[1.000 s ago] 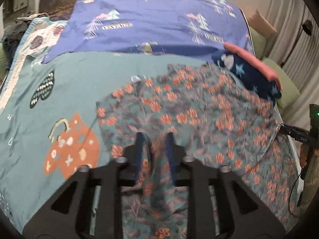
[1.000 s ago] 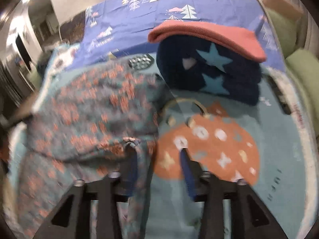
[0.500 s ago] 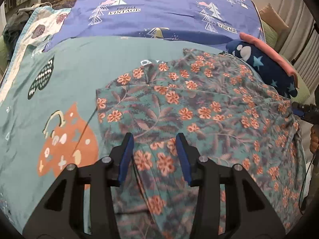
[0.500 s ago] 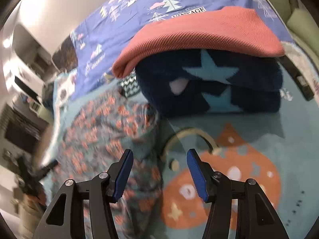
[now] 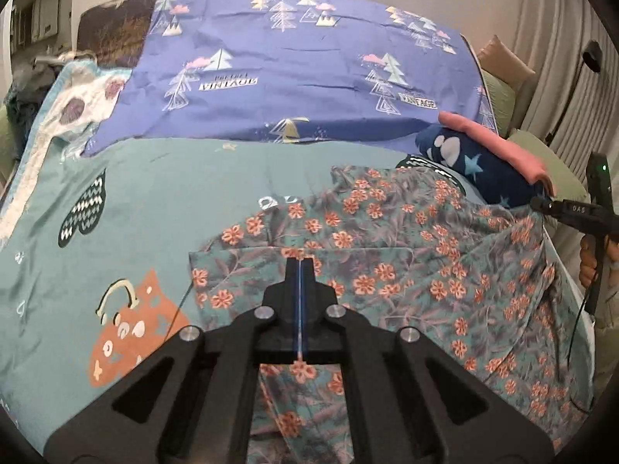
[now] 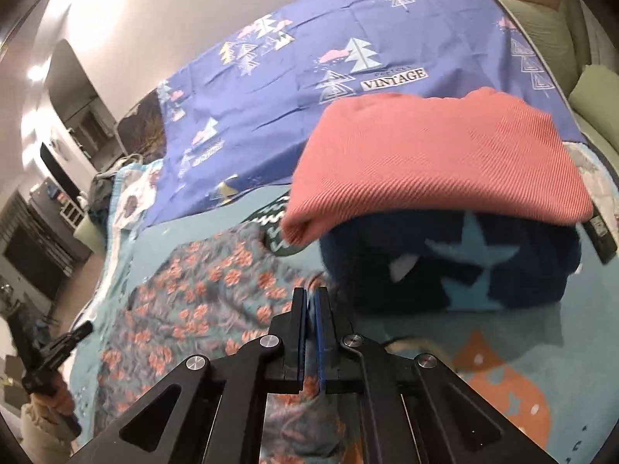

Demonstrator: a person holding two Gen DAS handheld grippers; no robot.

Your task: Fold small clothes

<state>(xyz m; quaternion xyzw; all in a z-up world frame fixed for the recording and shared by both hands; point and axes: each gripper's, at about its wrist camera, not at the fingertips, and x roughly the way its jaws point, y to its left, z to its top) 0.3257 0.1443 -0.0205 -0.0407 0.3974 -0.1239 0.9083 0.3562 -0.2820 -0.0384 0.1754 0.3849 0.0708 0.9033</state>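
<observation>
- Left gripper [image 5: 300,261]: jaws just closed, clamped on the near edge of the floral garment [image 5: 387,239].
- Right gripper [image 6: 312,292]: jaws just closed, pinching the garment's edge.
- Garment lies spread on the teal bedsheet [image 5: 154,178], beside the folded stack [image 6: 445,201].

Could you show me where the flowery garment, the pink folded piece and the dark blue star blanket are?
flowery garment [image 5: 387,232], left wrist view, middle of the spread cloth.
pink folded piece [image 6: 437,162], right wrist view, its top face.
dark blue star blanket [image 6: 464,270], right wrist view, its front side.
</observation>
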